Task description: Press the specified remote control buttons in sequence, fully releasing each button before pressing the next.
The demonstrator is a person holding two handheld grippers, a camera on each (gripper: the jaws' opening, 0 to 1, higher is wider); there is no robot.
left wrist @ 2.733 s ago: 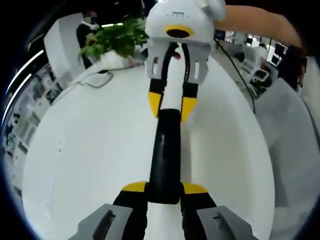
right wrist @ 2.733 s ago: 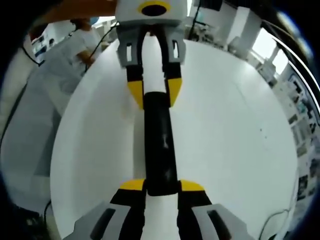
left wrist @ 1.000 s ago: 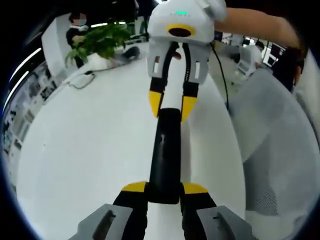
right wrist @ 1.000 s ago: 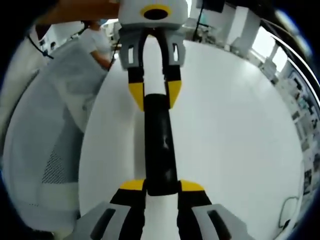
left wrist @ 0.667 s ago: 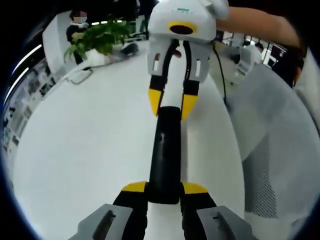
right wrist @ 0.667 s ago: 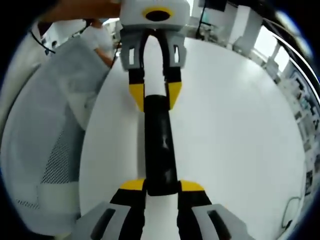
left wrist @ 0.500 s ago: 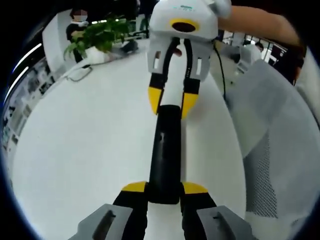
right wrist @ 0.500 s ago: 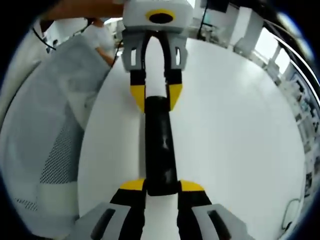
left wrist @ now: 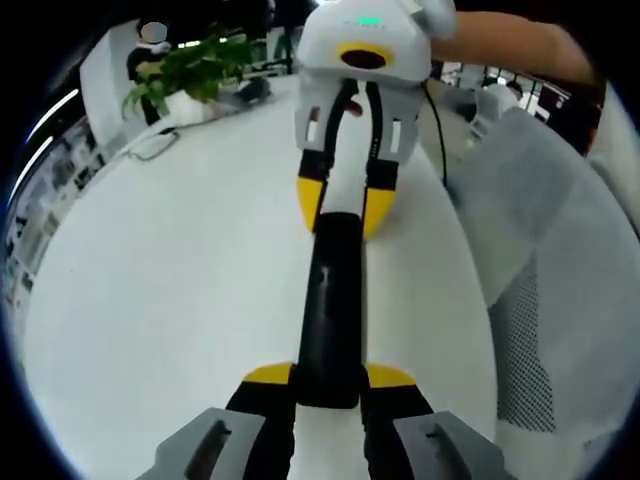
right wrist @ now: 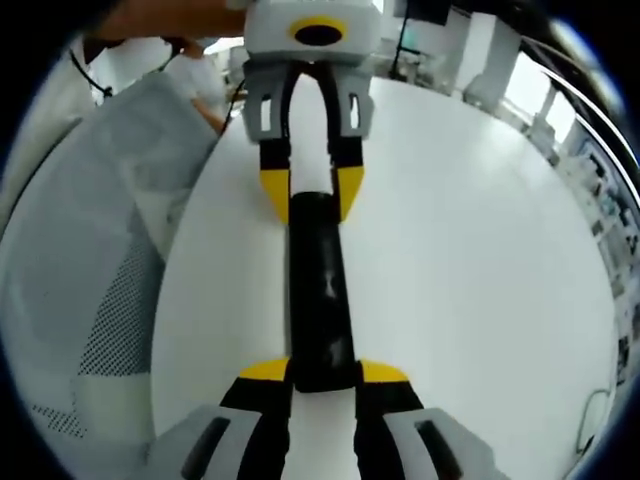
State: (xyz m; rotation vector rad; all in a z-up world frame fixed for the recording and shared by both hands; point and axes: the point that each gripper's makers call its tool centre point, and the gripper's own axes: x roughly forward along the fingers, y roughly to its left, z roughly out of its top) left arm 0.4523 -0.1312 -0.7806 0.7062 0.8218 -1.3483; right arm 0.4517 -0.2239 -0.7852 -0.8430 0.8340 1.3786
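Note:
A long black remote control (left wrist: 330, 300) hangs above the white table (left wrist: 170, 290), held at both ends. In the left gripper view my left gripper (left wrist: 328, 378) is shut on its near end, yellow pads either side. The right gripper (left wrist: 342, 205) comes in from the top and is shut on the far end. The right gripper view mirrors this: my right gripper (right wrist: 322, 372) clamps the near end of the remote (right wrist: 318, 290), and the left gripper (right wrist: 311, 190) clamps the far end. No buttons can be made out on the dark surface.
A grey mesh chair (left wrist: 560, 330) stands by the table's right edge, and the chair (right wrist: 90, 300) is on the left in the right gripper view. A potted plant (left wrist: 190, 75) and a cable (left wrist: 150, 148) lie at the far side. A person's arm (left wrist: 520, 45) reaches in behind the right gripper.
Both views have drifted over the table, so the mesh chair looms larger. The remote stays clamped between the two grippers the same way throughout.

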